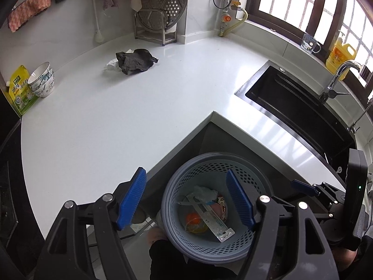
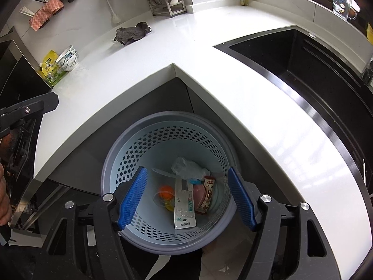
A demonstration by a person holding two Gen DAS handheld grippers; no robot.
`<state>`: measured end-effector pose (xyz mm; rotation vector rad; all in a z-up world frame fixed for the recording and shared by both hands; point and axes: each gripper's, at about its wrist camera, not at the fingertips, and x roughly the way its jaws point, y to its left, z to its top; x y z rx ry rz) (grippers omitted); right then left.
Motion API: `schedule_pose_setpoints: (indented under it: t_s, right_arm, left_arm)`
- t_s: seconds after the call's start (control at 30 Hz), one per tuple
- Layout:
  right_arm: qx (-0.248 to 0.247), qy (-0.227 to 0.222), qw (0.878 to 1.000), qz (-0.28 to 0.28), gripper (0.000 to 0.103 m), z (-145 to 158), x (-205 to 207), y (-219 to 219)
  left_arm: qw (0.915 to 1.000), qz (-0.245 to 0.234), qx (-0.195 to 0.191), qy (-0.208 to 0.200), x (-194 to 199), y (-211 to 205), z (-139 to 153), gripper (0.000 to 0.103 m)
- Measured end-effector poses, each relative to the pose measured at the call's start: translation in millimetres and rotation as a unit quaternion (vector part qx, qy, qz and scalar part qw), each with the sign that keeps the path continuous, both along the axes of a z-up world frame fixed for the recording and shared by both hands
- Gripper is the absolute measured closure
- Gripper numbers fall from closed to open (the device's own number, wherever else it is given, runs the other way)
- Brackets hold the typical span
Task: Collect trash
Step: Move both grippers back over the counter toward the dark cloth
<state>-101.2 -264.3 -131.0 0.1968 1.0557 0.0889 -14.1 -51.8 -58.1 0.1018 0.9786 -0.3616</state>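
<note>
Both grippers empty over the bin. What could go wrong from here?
1. The crumpled white paper lies half under the dark rag; a grab there may take the rag too.
2. It sits far back on the countertop, with the stacked bowls to one side of the reach.
3. The perforated bin stands below the counter's inner corner, so a release short of it lands on the floor.

The left gripper [image 1: 186, 200] is held above a round blue-grey bin [image 1: 177, 238] with holes in its wall. Its blue pads [image 1: 131, 200] are spread wide, and nothing is held between them. Trash is seen in the bin: a long white packet [image 1: 213, 221], a crumpled plastic bag [image 1: 205, 191] and something orange [image 1: 192, 217]. A dark rag [image 1: 136, 61] is left on the white counter [image 1: 93, 121].
</note>
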Motion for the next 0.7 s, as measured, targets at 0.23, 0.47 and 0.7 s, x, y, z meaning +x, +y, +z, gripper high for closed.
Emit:
schedule_pose_setpoints:
  t_s: [0.23,0.47,0.7]
  right_arm:
    - [0.003,-0.017,1.000,0.002,0.034,18.8,18.4,14.2]
    - [0.004,-0.032,0.999,-0.004,0.034,37.5,48.5,33.4]
    - [0.008,-0.057,0.998,-0.018,0.033,62.2,92.2,56.2]
  left_arm:
    - [0.9994,0.020,-0.007,-0.027,14.1,23.6,27.2,0.029]
    - [0.9986,0.026,-0.017,-0.043,42.0,52.6,42.3,0.026]
    - [0.9979,0.032,-0.026,-0.051,86.1,82.5,50.8,0.025]
